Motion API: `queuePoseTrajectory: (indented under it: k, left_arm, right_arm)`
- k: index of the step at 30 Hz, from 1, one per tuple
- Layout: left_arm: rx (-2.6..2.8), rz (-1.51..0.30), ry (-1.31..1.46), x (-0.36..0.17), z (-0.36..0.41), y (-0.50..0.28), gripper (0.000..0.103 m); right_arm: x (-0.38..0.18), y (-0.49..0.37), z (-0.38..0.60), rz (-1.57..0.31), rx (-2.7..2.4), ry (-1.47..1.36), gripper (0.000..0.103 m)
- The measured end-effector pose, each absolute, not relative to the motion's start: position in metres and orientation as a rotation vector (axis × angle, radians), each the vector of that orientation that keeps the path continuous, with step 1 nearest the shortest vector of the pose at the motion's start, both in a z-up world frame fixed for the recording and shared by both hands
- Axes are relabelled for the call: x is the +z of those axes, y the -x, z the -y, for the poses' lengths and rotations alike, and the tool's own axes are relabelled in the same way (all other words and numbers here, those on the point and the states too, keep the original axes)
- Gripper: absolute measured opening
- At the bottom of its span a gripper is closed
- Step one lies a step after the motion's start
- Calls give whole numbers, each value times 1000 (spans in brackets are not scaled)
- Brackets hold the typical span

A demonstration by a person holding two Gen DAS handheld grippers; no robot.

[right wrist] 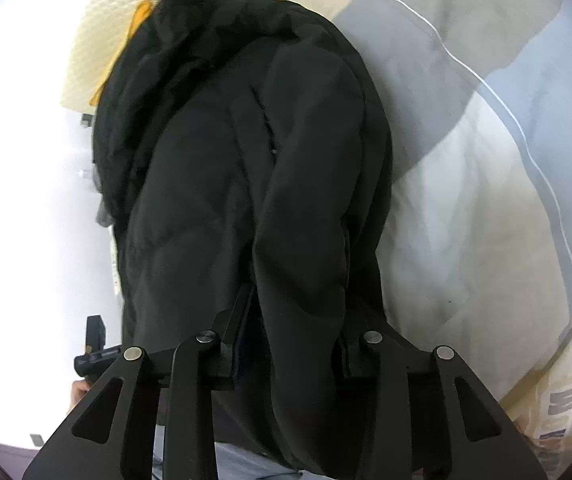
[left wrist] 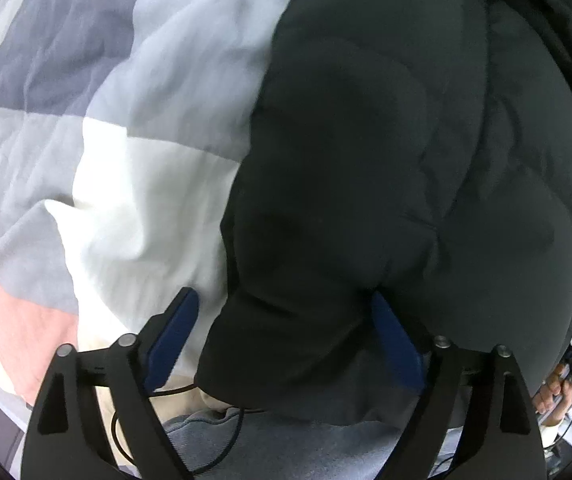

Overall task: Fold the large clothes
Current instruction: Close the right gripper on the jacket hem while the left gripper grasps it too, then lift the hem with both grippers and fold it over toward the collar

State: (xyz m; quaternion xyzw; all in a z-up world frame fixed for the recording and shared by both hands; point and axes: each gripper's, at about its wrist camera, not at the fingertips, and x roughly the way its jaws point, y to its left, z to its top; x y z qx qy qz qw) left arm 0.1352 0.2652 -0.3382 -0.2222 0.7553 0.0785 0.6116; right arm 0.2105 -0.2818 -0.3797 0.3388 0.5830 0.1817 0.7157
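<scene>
Presently catalogued, left to right.

Bedding: checked duvet [left wrist: 86, 128] in navy, grey, white and pink squares, spread over the bed and carrying the garment; its left part is bare of clothing.

Garment: black quilted puffer jacket [left wrist: 405, 140], lying on the duvet's right part, its near end drawn off the bed's near edge toward the person. Long axis runs away from both grippers, near edge to far edge; in the right wrist view the jacket [right wrist: 222, 168] stretches up to a bunched collar or hood at the far end, close to a cream pillow [right wrist: 98, 40] at the head of the bed.

Left gripper [left wrist: 286, 320]: blue-padded fingers [left wrist: 174, 332] spread wide, a thick fold of the jacket's near left corner sitting between them. The right pad touches the fabric; the left pad stands apart from it. Judged released or only loosely bracketing the fold.

Right gripper [right wrist: 293, 344]: jaws clenched on a hanging roll of the jacket's near right portion, likely a sleeve or side panel, fabric draping over the fingers.

Governing relation: both grippers sit at the near hem, the jacket's whole length ahead of them. A lengthwise fold would likely carry the near end toward the far edge.
</scene>
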Motion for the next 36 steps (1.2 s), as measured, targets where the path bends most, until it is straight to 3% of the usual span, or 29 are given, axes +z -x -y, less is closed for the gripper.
queuePoseTrajectory:
  k: [4, 12, 20, 23, 24, 26, 28, 32, 33, 36]
  left_arm:
    - [158, -1784, 563, -356, -270, -139, 94]
    - [-26, -1848, 614, -387, -256, -147, 91]
    - [-204, -1766, 569, -380, -230, -149, 68]
    - [-289, -1683, 565, -368, -218, -146, 52]
    - [-300, -1660, 555, -364, -215, -145, 49]
    - [-272, -1634, 556, -363, -214, -143, 32]
    - [-249, -1610, 584, -366, -219, -142, 24]
    - [-265, -1542, 575, -346, -219, -136, 20]
    - [-275, -1514, 566, -341, -216, -136, 19]
    - [-262, -1455, 599, -330, -208, -134, 19]
  right_arm:
    - [-387, -209, 292, -1288, 382, -825, 73]
    - [-387, -207, 286, -1257, 367, -822, 80]
    - [-381, -212, 281, -1202, 528, -896, 82]
    - [-376, -211, 281, -1179, 576, -911, 77]
    - [-374, -211, 281, -1168, 593, -909, 73]
    - [-369, -210, 279, -1151, 612, -897, 66]
    - [-363, -209, 276, -1128, 634, -873, 52]
    - [-356, -207, 276, -1103, 627, -830, 28]
    - [-355, -206, 276, -1097, 622, -819, 17]
    - [-351, -206, 279, -1073, 621, -815, 10]
